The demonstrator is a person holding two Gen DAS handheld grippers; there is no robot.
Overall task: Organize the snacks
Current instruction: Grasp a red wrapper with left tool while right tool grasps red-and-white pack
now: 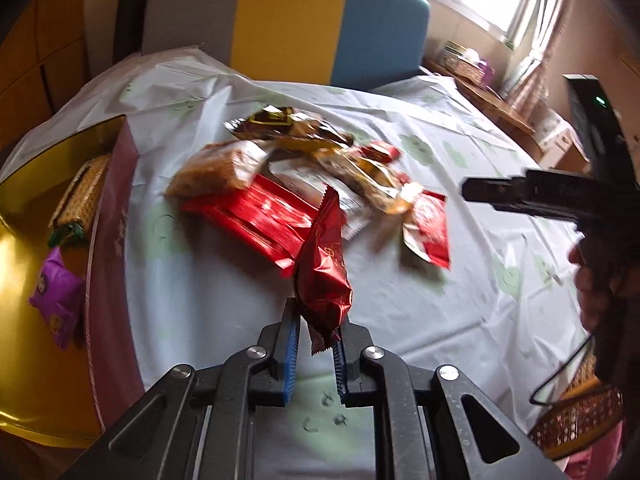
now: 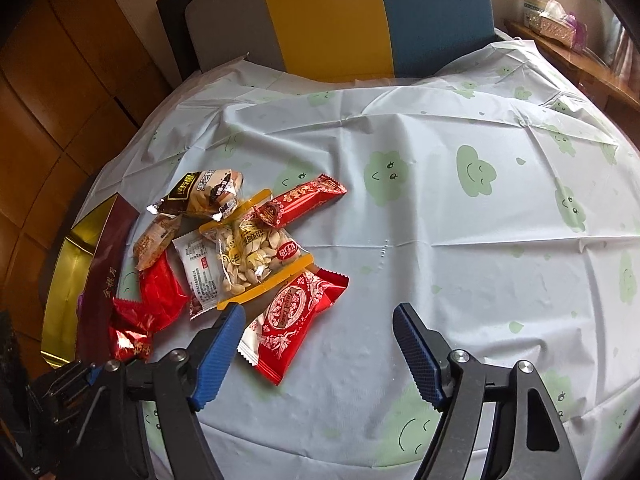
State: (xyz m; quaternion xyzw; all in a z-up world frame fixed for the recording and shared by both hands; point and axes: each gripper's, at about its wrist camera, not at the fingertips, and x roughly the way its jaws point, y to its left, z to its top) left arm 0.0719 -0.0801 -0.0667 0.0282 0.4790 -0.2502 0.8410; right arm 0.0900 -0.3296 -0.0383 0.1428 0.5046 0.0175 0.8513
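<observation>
My left gripper (image 1: pixel 318 330) is shut on a dark red foil snack packet (image 1: pixel 324 276) and holds it upright above the tablecloth; the packet also shows in the right wrist view (image 2: pixel 130 330). A pile of snack packets (image 1: pixel 304 184) lies beyond it, with a flat red pack (image 1: pixel 256 220) nearest. A gold-lined box (image 1: pixel 24 248) at the left holds a biscuit pack (image 1: pixel 82 196) and a purple packet (image 1: pixel 56 300). My right gripper (image 2: pixel 318 338) is open and empty above the cloth, just right of a red-and-white packet (image 2: pixel 290 320) and a seed bag (image 2: pixel 254 256).
A white tablecloth with green cloud faces (image 2: pixel 460 240) covers the round table. A grey, yellow and blue chair back (image 2: pixel 340 16) stands behind it. The box has a maroon wall (image 1: pixel 108 280). A woven basket (image 1: pixel 580 420) sits at the near right. A tissue box (image 2: pixel 554 20) rests on a side shelf.
</observation>
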